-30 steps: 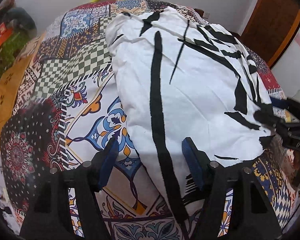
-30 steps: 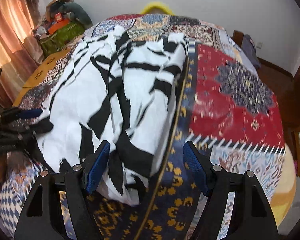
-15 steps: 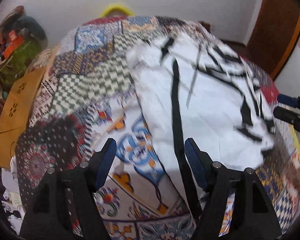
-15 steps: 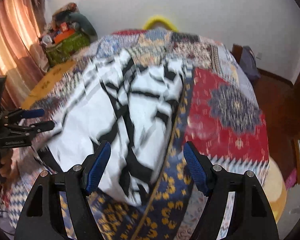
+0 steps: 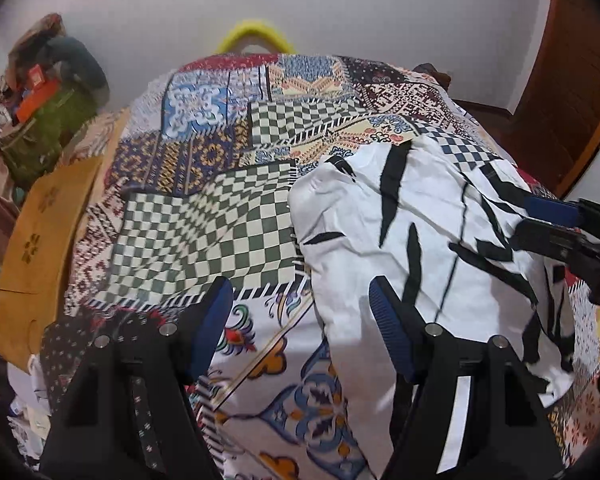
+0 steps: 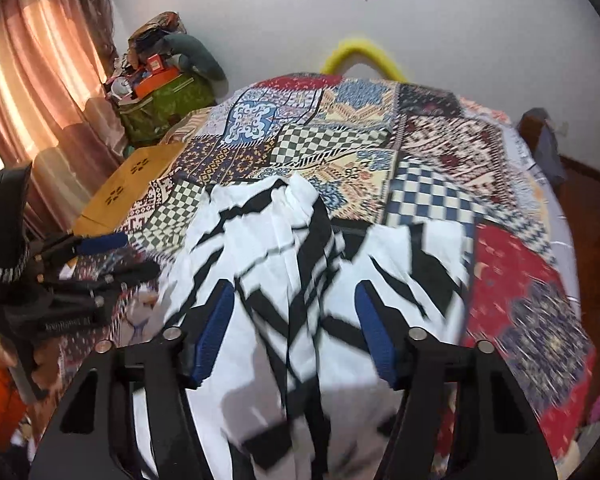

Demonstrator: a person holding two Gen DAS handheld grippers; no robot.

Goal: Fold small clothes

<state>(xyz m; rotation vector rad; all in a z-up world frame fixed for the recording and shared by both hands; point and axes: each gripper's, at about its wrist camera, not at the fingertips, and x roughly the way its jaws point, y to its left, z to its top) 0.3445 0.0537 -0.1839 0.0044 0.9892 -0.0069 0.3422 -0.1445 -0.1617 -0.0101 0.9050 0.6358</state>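
Observation:
A white garment with black stripes (image 5: 420, 248) lies spread on the patchwork bedspread (image 5: 204, 232). My left gripper (image 5: 300, 328) hovers open over the garment's left edge, its right finger above the cloth and its left finger above bare bedspread. In the right wrist view the garment (image 6: 284, 248) fills the space under my right gripper (image 6: 296, 332), whose jaws are closing. The cloth lies between the pads, blurred, and I see no pad pressing on it. Each gripper shows in the other's view: the right gripper (image 5: 528, 220) at the garment's right side, the left gripper (image 6: 136, 254) at its left.
The bedspread (image 6: 520, 272) covers a bed. A yellow curved object (image 6: 364, 56) stands at its far end against the white wall. A green bag with clutter (image 6: 160, 100) and pink curtains (image 6: 32, 92) are at the left, an orange board (image 5: 36, 240) beside the bed, a wooden door (image 5: 568, 92) at right.
Both grippers have drawn back and risen, so more of the bed shows. The right gripper has shifted over the garment and its jaws stand narrower. The left gripper now straddles the garment's left edge.

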